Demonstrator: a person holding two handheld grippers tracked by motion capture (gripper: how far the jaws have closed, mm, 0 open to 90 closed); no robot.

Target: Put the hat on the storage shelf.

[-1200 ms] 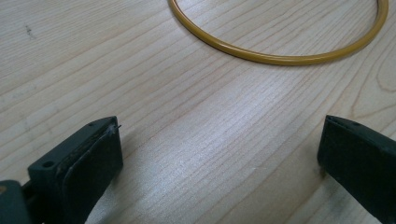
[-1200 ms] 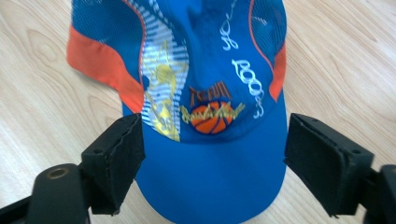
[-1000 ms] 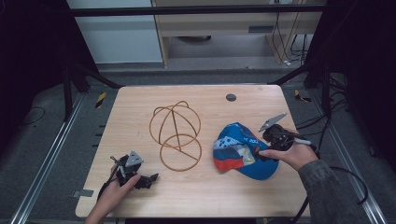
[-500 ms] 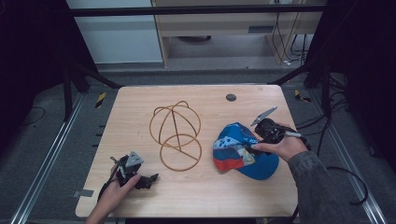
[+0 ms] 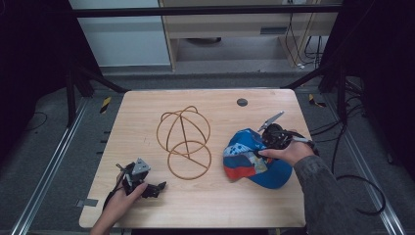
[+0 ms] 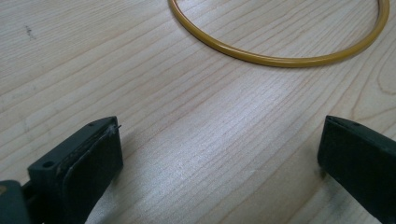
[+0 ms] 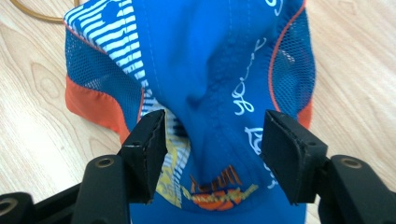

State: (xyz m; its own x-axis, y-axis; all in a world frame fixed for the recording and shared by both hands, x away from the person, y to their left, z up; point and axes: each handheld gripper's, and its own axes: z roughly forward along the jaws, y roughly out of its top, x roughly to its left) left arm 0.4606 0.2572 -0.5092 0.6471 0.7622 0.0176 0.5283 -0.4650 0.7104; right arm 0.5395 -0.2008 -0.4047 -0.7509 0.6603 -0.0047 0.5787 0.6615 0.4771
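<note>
At right of the high view our right gripper [image 7: 212, 156] has just been closing, jaws half-narrowed astride the blue cap's [image 7: 210, 70] crown fold; we risk pinching only loose fabric, which slips; our left gripper [image 6: 219, 158] rests wide, empty, near the wire hat stand [image 5: 184, 142].

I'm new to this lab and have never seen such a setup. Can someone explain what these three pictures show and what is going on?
There is no robot here: a person holds a hand tool with two black jaws, a pair of tongs, in each hand. The high view looks down on a wooden table. The other two pictures come from small cameras riding on each tool, looking along its jaws.

On the table stands a wire hat stand made of golden hoops, and to its right lies a blue cap with orange and striped panels.

The left tongs rest near the table's front edge, jaws wide open with nothing but bare wood between them; part of the stand's base ring lies ahead.

The right tongs sit over the cap. Their jaws have just been closing, with a bunched fold of the cap's fabric between them, though they do not look clamped yet.
</note>
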